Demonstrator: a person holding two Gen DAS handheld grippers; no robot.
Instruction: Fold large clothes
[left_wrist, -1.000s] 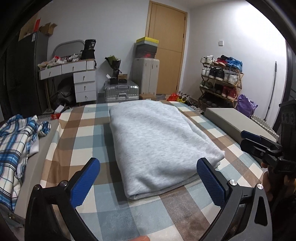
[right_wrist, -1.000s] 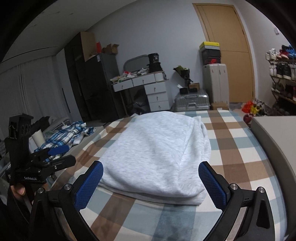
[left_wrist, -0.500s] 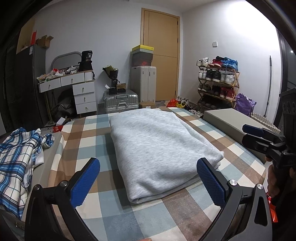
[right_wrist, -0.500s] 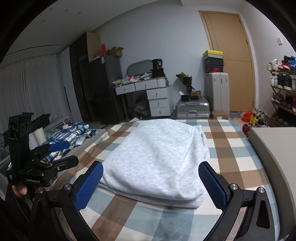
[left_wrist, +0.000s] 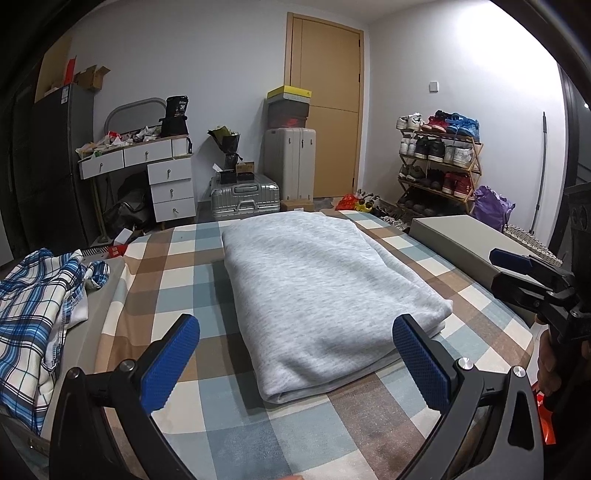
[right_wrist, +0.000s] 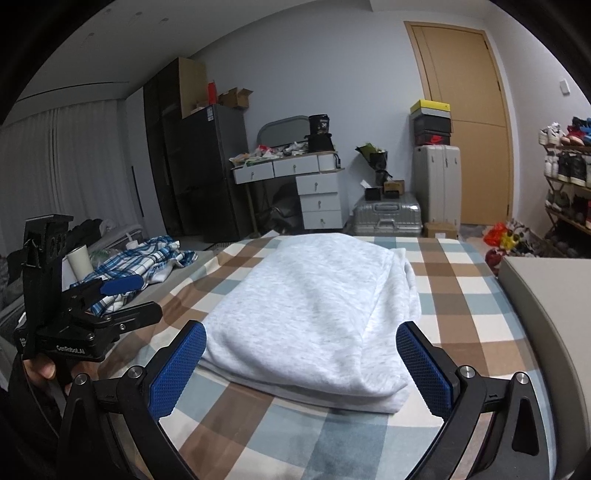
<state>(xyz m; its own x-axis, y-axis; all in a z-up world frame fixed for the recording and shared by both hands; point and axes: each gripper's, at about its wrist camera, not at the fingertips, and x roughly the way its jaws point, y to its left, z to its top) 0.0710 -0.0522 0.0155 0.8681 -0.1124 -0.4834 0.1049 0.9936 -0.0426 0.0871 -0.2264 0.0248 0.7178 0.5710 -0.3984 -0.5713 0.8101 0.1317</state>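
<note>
Currently, a grey garment (left_wrist: 317, 291) is lying folded into a thick rectangle on the bed (left_wrist: 173, 266), which is wearing a checked cover of brown, blue and cream. The fold is running lengthwise away from both cameras, its near edge resting flat on the cover.

The left gripper (left_wrist: 295, 360) is hovering short of that near edge, fingers (left_wrist: 171, 363) spread wide and gripping nothing. In the left wrist view the near edge is appearing between the two blue pads, clear of them; whether the right-hand pad is brushing the cloth cannot be told.

The right gripper (right_wrist: 301, 363) is likewise hanging in front of the garment's near end, fingers (right_wrist: 424, 369) parted and empty, the stacked layers of cloth showing between them. Each gripper is showing at the edge of the other's view, held in a hand (right_wrist: 42, 369), and both are sitting apart from the garment.

A blue plaid shirt (left_wrist: 35, 306) is lying crumpled off the left side of the bed, well apart from the garment. A grey box (left_wrist: 469, 243) is sitting along the bed's right edge.
</note>
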